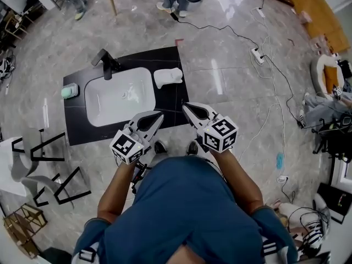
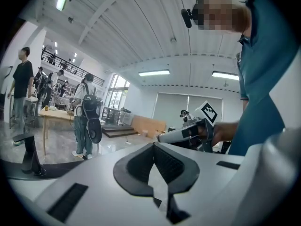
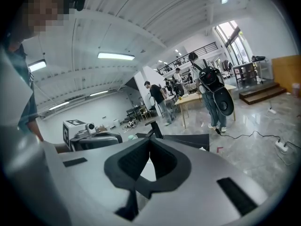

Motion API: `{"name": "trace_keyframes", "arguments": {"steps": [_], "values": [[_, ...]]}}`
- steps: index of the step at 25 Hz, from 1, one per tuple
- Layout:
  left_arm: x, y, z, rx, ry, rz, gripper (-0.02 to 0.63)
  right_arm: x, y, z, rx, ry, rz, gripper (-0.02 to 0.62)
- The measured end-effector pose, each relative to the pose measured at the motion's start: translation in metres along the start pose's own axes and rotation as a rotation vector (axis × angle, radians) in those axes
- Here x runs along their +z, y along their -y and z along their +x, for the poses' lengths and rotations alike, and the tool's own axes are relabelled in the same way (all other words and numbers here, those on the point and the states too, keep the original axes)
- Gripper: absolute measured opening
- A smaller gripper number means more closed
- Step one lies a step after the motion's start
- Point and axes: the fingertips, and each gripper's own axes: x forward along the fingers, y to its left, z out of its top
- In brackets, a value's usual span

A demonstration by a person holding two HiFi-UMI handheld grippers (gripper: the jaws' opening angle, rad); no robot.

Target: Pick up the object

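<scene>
A black slab [image 1: 168, 100] with a white sink basin [image 1: 118, 98] and a black faucet [image 1: 107, 64] lies on the floor. On its right part rests a white lumpy object [image 1: 168, 77]; a small mint-green object [image 1: 69, 91] sits at its left end. My left gripper [image 1: 159, 114] and right gripper [image 1: 185, 106] hover side by side over the slab's near edge, both shut and empty. The left gripper view shows shut jaws [image 2: 153, 146] and the right gripper [image 2: 188, 133] beyond. The right gripper view shows shut jaws [image 3: 149, 142], the left gripper [image 3: 87, 134] and the faucet [image 3: 153, 128].
Black-framed chairs [image 1: 41, 164] stand to the left of the slab. Cables and a power strip [image 1: 257, 55] run over the marble floor on the right. People stand by a wooden table [image 3: 200, 98] beyond the slab. Clutter lines the right wall.
</scene>
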Motion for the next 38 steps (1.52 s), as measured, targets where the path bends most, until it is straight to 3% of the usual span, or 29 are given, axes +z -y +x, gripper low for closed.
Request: {"name": "trace_keyframes", "arguments": {"steps": [13,29,38], "values": [[0.003,-0.014,-0.014,-0.001,0.017,0.001,0.003,0.005,-0.013,0.017,-0.004,-0.002,-0.016,0.014],[-0.013,0.001,-0.043,0.026,-0.018,-0.011,0.003,-0.016,-0.023,0.006,-0.013,0.017,0.023,0.014],[-0.006,-0.019,-0.018,0.002,0.032,-0.113,0.003,-0.008,-0.007,0.011,-0.026,0.011,0.027,0.014]]}}
